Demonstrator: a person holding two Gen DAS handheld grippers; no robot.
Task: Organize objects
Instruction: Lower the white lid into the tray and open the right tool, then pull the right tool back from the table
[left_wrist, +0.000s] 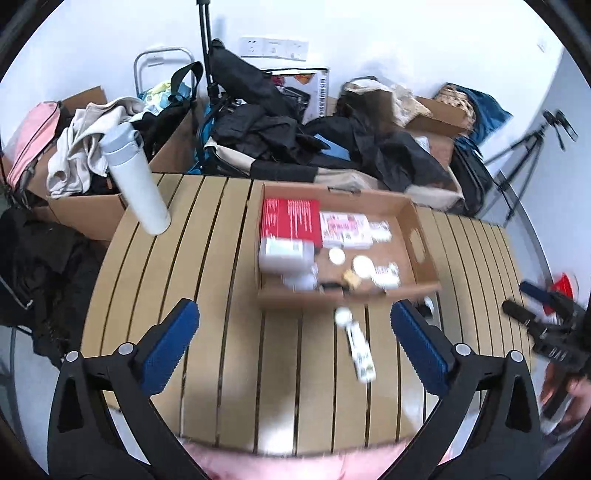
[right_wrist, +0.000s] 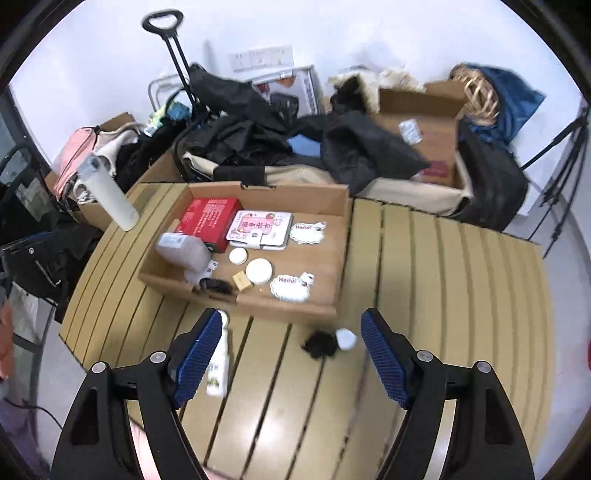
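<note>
Item 1, cardboard tray (right_wrist: 341, 236): on the slatted desk (right_wrist: 443, 295), already holding a red box (right_wrist: 208, 221), a pink booklet, two round lids and stickers.

Item 2, white tube (left_wrist: 356, 347): loose on the desk just in front of the tray's near wall, cap end toward the tray, long axis running away from the tray toward the viewer, slightly slanted.

Item 3, white cap (right_wrist: 346, 339) and dark clump (right_wrist: 319, 344): touching or nearly so, also in front of the tray's near wall.

Left hand-held gripper (left_wrist: 295, 350): released, jaws wide, nothing between them; the tube lies ahead, toward its right finger.

Right hand-held gripper (right_wrist: 291, 360): released, empty; the tube sits against its left finger, the cap nearer its right.

Judgement: the left looks better lined up for the tube.
</note>
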